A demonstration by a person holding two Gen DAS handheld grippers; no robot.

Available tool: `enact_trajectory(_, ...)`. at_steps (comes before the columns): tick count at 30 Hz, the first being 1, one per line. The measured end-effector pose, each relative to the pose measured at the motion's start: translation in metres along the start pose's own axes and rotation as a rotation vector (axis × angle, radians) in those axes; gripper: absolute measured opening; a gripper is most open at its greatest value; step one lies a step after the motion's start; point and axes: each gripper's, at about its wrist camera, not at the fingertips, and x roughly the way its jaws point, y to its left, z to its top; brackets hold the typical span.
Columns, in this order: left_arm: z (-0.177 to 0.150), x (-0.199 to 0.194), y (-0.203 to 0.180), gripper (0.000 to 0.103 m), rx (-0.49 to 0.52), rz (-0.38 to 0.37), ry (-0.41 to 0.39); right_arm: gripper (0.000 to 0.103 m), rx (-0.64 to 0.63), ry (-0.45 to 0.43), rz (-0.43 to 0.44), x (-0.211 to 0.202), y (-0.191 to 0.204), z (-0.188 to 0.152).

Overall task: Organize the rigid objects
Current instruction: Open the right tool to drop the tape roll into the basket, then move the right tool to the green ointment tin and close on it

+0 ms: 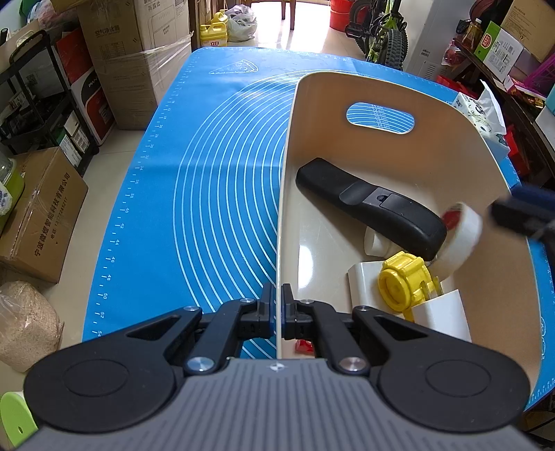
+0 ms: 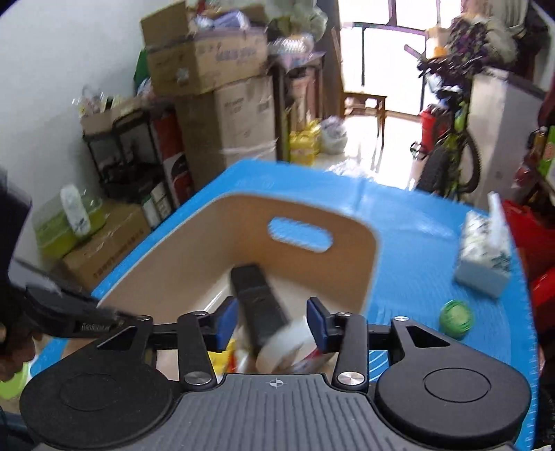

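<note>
Cream storage bin (image 1: 451,114) with an oval handle cutout sits on the blue baking mat (image 1: 215,180), right half of the mat. Inside: black remote control (image 1: 367,204) lying diagonally, a tape roll (image 1: 461,232) (white, red core, blurred) at the remote's near end and tilted, yellow screw cap piece (image 1: 402,281) resting against white plastic blocks (image 1: 440,312), another white part under the remote, small red scrap near the front wall

Left gripper (image 1: 276,295): fingers together, clamped on the bin's left wall rim, pointing steeply down

Right gripper (image 2: 272,321): jaws apart, blue pads (image 2: 317,324) clear of the tape roll, which sits just below and between them over the bin; no contact visible. View is motion-blurred. In the left view its black tip shows at the bin's right edge, beside the tape roll

Outside the bin on the mat: tissue pack (image 2: 485,260) at the right edge, green ball (image 2: 456,317) near it

Room: stacked cardboard boxes (image 1: 138,59) and a black shelf left, yellow jugs (image 1: 213,33) and a green bike (image 1: 385,31) beyond the table, tiled floor
</note>
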Motion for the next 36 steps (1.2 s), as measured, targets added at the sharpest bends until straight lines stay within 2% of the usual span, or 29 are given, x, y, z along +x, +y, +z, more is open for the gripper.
enact_trajectory(9,0.001,0.0,0.0,0.005,0.002,0.004,0.001,0.063,0.074,-0.056,-0.126,-0.013,-0.059,0.012)
enact_trajectory(15,0.0,0.001,0.0,0.005,0.0,0.001,0.002,0.063,0.197,-0.022,-0.207,0.008,-0.116,-0.002)
enact_trajectory(19,0.001,0.001,0.0,0.005,0.0,0.002,0.003,0.063,0.302,0.06,-0.247,0.03,-0.15,-0.021)
enact_trajectory(21,0.001,0.001,0.001,0.005,0.001,0.003,0.003,0.064,0.301,0.084,-0.284,0.039,-0.162,-0.029)
enact_trajectory(29,0.0,0.001,0.001,0.005,0.004,0.006,0.002,0.068,0.309,0.11,-0.374,0.067,-0.189,-0.047)
enact_trajectory(36,0.0,0.001,0.0,0.005,0.004,0.006,0.002,0.07,0.325,0.079,-0.353,0.089,-0.199,-0.048)
